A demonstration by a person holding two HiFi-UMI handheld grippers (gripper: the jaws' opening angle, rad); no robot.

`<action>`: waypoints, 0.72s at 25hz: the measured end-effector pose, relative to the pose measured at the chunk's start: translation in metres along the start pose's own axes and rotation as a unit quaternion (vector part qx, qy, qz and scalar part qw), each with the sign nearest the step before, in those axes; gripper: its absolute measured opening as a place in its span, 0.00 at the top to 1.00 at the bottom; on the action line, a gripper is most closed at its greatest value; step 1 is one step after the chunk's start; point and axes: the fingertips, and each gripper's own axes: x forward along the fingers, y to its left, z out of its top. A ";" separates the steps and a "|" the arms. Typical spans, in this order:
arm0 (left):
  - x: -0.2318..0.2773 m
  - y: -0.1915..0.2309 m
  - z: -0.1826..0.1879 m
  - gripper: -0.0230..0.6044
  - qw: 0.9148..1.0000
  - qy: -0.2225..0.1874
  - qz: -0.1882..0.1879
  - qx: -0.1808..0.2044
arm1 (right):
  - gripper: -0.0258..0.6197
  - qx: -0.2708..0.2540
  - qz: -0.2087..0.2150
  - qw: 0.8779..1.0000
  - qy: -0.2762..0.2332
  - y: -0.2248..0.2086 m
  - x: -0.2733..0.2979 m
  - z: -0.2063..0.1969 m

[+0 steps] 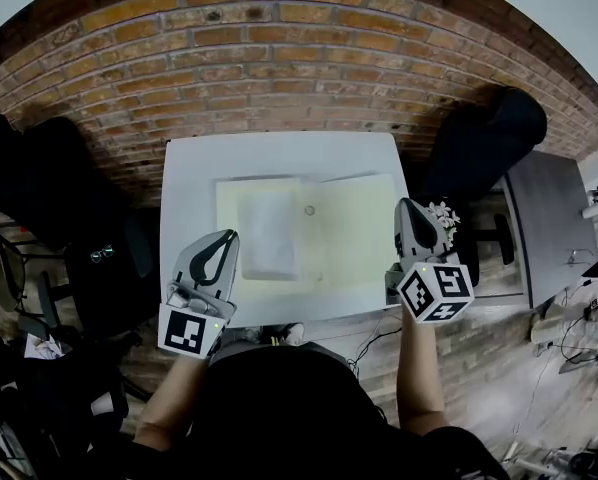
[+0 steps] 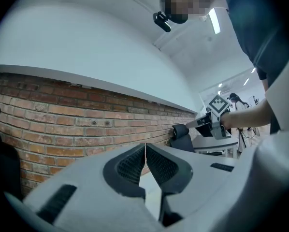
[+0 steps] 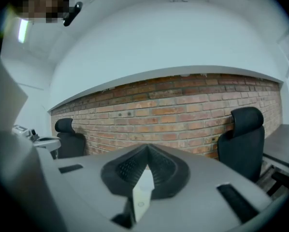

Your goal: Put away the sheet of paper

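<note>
1. Head view shows you a white table (image 1: 189, 168) set against a brick wall (image 1: 279, 58), with its far edge at the bricks.
2. An open pale-yellow folder (image 1: 359, 233) lies flat in the middle of the table. The sheet of paper (image 1: 267, 230) rests on the folder's left half.
3. Your left gripper (image 1: 222, 238) sits at the table's front-left corner, just beside the folder's near-left corner. In the left gripper view its jaws meet tip to tip with nothing between them.
4. Your right gripper (image 1: 407, 206) is at the folder's right edge, above the table's right side. Its jaws are pressed together. A pale sliver with a small hole shows in the gap below the tips, and you cannot tell whether it is pinched.
5. Bare table runs as a strip left of the folder and a wider band behind it. The folder's near edge lies close to the table's front edge.
6. A black chair (image 1: 484, 138) stands just beside the table's right edge, with a grey desk (image 1: 544, 218) beyond it. Another black chair (image 1: 39, 178) stands to the left.
</note>
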 end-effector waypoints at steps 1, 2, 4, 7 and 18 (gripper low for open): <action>0.000 0.000 0.001 0.91 1.000 -0.001 0.000 0.000 | 0.94 -0.006 -0.002 1.000 -0.009 0.001 -0.006 0.008; -0.001 -0.001 0.001 0.91 1.000 -0.001 0.001 0.001 | 0.94 -0.009 -0.003 1.000 -0.018 0.002 -0.013 0.015; -0.003 -0.001 0.000 0.91 1.000 0.001 0.002 0.000 | 0.94 -0.011 -0.004 0.999 -0.034 0.005 -0.025 0.027; -0.004 -0.001 0.000 0.91 1.000 0.001 0.005 0.000 | 0.94 -0.005 0.000 0.999 -0.051 0.010 -0.042 0.042; -0.005 0.000 0.020 0.91 1.000 -0.001 0.001 0.012 | 0.94 -0.033 -0.035 0.997 -0.063 0.008 -0.086 0.055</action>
